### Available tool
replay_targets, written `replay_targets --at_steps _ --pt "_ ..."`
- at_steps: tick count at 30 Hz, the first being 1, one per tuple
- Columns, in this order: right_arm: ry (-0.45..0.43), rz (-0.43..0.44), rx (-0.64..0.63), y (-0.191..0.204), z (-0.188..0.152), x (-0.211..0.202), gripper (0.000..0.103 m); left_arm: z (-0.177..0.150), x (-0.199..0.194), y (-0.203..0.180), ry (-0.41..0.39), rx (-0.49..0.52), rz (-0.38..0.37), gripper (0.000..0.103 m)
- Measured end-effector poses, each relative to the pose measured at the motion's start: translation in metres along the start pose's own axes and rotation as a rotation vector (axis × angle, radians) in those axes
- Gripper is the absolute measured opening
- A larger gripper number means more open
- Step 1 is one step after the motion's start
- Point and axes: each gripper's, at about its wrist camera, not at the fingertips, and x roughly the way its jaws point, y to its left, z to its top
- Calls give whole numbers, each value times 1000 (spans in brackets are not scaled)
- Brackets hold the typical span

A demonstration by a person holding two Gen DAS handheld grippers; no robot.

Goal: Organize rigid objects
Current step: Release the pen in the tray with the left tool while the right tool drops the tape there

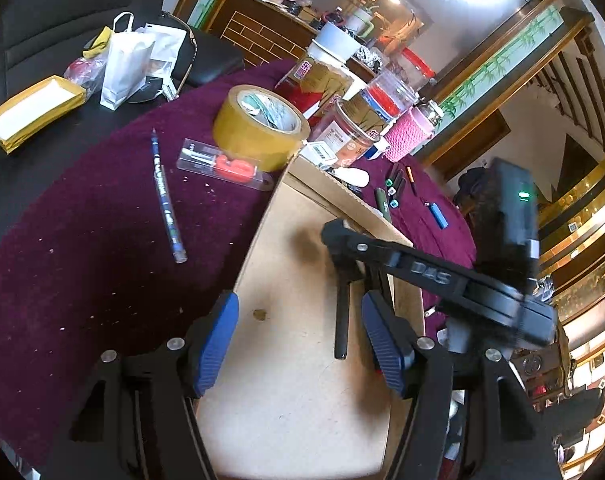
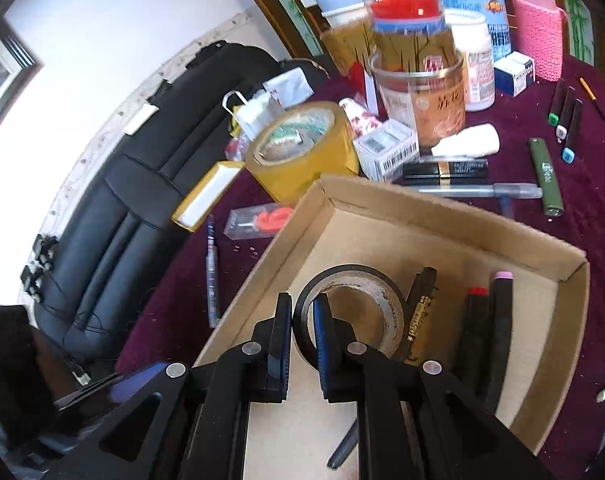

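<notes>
A shallow cardboard box (image 2: pixel 442 208) lies on the purple cloth. A black tape roll (image 2: pixel 354 270) stands in it, and my right gripper (image 2: pixel 302 340) is shut on the roll's near wall. Beside the roll lie a black-and-gold marker (image 2: pixel 418 312) and two dark markers (image 2: pixel 486 328). My left gripper (image 1: pixel 302 340) hangs open over the box floor (image 1: pixel 302 408), with nothing between its blue pads. Across that view the right gripper (image 1: pixel 336 236) reaches in from the right, and a black pen (image 1: pixel 341 320) lies under it. The black roll does not show there.
Left of the box are a yellow tape roll (image 1: pixel 262 128), a clear pack with an orange item (image 1: pixel 226 166) and a blue pen (image 1: pixel 166 200). Jars (image 2: pixel 418 80), small cartons, a pink knitted holder (image 2: pixel 538 36) and several markers (image 2: pixel 562 120) crowd the far side.
</notes>
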Motion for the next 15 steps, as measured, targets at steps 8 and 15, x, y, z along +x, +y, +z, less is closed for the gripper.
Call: replay_targets --at_steps 8,15 --pt "0 -71 -8 -7 10 11 13 -4 -2 -2 -6 -3 -1 69" --pt "-59 -70 -21 -5 12 -15 55 -12 -6 -13 -7 10 8 75"
